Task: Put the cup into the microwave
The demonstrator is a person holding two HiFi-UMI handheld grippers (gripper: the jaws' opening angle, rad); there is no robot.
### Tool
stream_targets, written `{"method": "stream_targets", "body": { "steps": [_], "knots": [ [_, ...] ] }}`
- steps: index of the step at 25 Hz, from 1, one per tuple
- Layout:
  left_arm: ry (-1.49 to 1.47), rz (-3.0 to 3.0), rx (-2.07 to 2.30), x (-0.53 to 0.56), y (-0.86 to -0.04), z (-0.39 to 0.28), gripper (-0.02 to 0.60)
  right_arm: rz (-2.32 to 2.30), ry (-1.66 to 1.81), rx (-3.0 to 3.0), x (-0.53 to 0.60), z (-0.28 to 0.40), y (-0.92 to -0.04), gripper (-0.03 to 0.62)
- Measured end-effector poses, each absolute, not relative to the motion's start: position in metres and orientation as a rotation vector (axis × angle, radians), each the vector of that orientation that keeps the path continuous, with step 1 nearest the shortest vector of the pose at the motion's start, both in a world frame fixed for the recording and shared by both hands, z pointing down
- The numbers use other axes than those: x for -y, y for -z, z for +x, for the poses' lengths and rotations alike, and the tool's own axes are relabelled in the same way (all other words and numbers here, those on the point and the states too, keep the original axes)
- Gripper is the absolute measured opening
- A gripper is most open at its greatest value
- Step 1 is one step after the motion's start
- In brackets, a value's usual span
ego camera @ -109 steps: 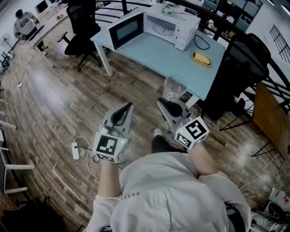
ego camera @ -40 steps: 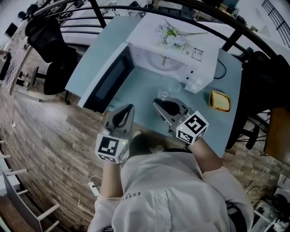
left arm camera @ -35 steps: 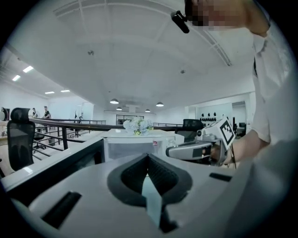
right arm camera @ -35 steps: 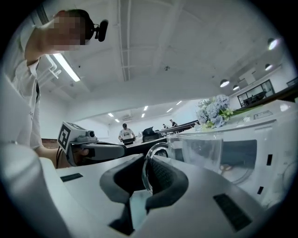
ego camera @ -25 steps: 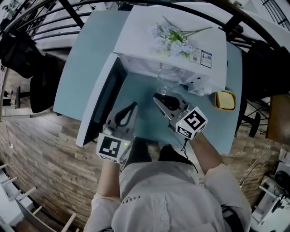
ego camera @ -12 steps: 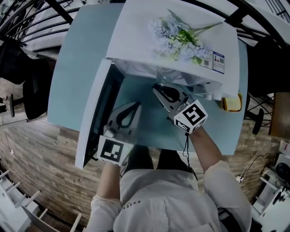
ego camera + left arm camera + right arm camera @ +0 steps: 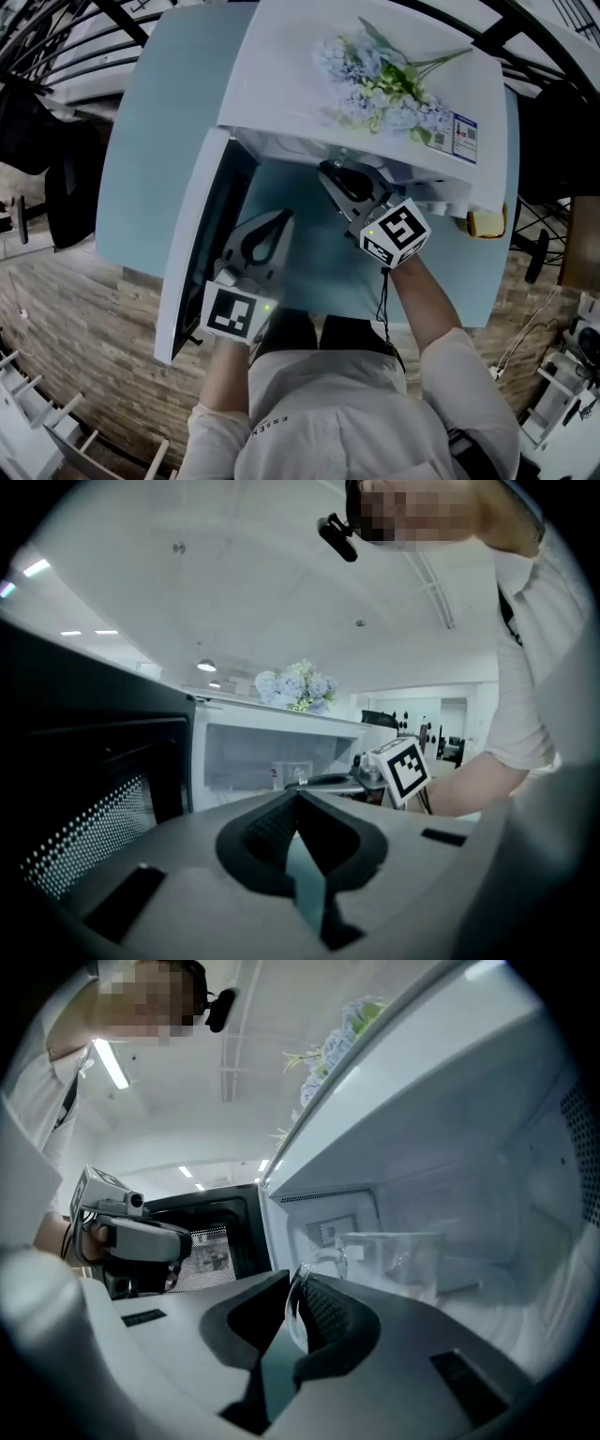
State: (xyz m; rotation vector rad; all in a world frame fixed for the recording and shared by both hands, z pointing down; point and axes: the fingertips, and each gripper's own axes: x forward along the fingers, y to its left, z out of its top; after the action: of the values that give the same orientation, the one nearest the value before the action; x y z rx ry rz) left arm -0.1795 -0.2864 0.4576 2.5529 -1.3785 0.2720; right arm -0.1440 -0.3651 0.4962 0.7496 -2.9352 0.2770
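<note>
A clear glass cup (image 7: 405, 1258) with a handle hangs inside the white microwave's cavity (image 7: 487, 1194); my right gripper (image 7: 298, 1299) is shut on its rim beside the handle. From the head view the right gripper (image 7: 339, 180) reaches under the microwave's top (image 7: 300, 84), which hides the cup. My left gripper (image 7: 261, 242) is shut on nothing. It hovers over the blue table (image 7: 155, 131), beside the open door (image 7: 197, 244). In the left gripper view the left gripper (image 7: 295, 797) points at the lit cavity (image 7: 262, 757), with the right gripper's marker cube (image 7: 408, 768) to its right.
Artificial flowers (image 7: 384, 80) lie on the microwave's top. A yellow object (image 7: 489, 223) sits on the table right of the microwave. The open door stands to the left of the cavity. Black railings and chairs surround the table.
The right gripper has moved forward and down, carrying the cup from the microwave's mouth into the cavity. The left gripper has shifted slightly forward beside the door.
</note>
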Motion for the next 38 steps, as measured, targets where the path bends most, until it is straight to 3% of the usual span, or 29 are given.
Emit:
{"method": "stream_targets", "body": {
  "steps": [21,25,31,38],
  "knots": [
    [-0.237,2.566,1.393,0.292,-0.472,-0.171,0.000,0.951,-0.244,2.918,0.396,-0.140,-0.519,0.037],
    [-0.235,2.570,1.361,0.293,-0.472,-0.168,0.000,0.993,-0.413,2.934,0.398,-0.135,-0.521,0.037],
    [-0.238,2.583,1.315,0.294,-0.471,-0.166,0.000,1.050,-0.528,2.899,0.396,-0.123,-0.529,0.129],
    [-0.234,2.599,1.260,0.295,-0.475,-0.162,0.000,1.186,-0.540,2.843,0.390,-0.098,-0.531,0.135]
  ]
}}
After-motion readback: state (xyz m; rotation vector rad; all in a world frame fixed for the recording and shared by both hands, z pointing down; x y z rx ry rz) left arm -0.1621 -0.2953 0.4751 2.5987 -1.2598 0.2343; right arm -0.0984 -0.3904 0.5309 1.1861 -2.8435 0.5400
